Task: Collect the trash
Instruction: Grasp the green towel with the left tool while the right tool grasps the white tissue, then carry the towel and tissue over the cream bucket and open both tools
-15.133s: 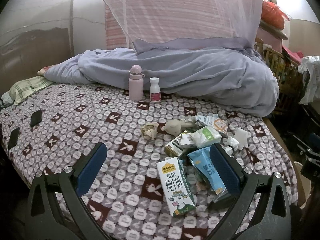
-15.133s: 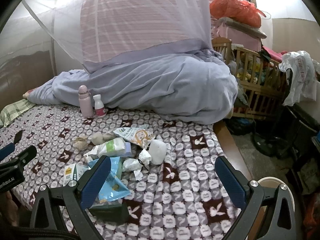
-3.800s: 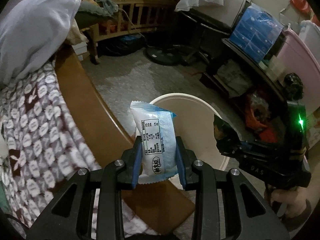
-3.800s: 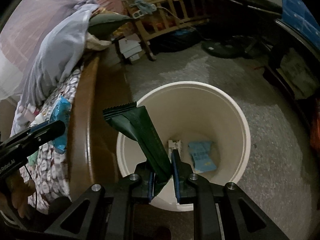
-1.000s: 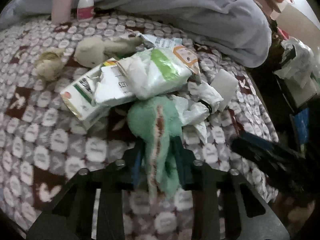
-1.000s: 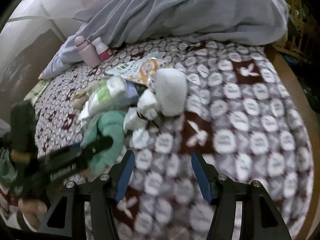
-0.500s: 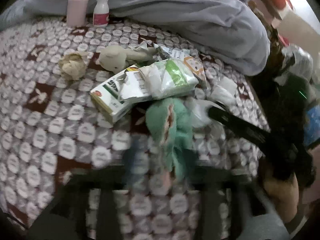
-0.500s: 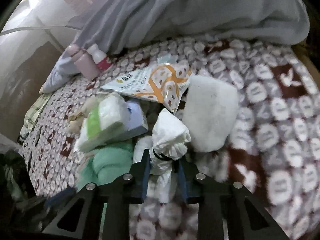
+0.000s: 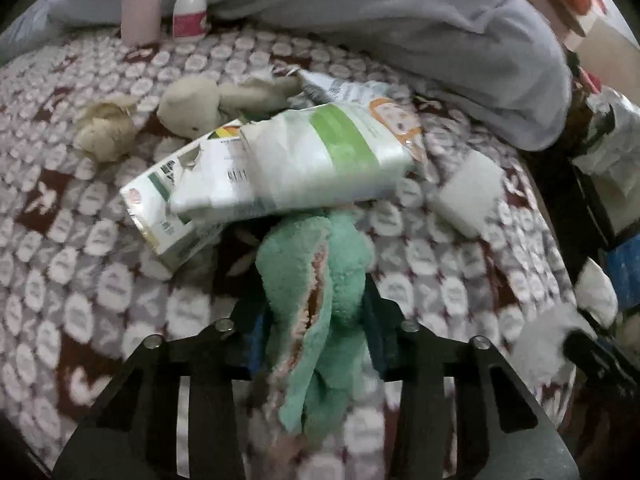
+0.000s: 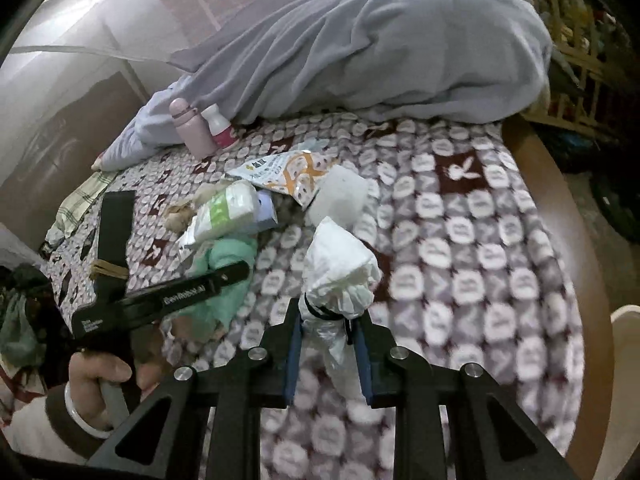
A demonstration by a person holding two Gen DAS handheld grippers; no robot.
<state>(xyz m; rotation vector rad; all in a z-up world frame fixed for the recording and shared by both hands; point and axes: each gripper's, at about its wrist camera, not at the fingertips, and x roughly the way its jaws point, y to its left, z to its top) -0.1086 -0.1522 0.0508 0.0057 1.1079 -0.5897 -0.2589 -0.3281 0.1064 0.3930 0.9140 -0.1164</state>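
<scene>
Pickup step: the right tool (image 10: pixel 326 344) is clamped on a tied white bundle (image 10: pixel 340 276), the left tool (image 9: pixel 314 332), its jaws just closing, grips a green fuzzy cloth (image 9: pixel 316 276); next, I judge, carry both to the bin (image 10: pixel 626 344).

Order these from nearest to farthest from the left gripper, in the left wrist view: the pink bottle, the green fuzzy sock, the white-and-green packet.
1. green fuzzy sock, between the left gripper jaws.
2. white-and-green packet, just beyond the sock, mid-bed.
3. pink bottle, far back left, by the blanket.
</scene>
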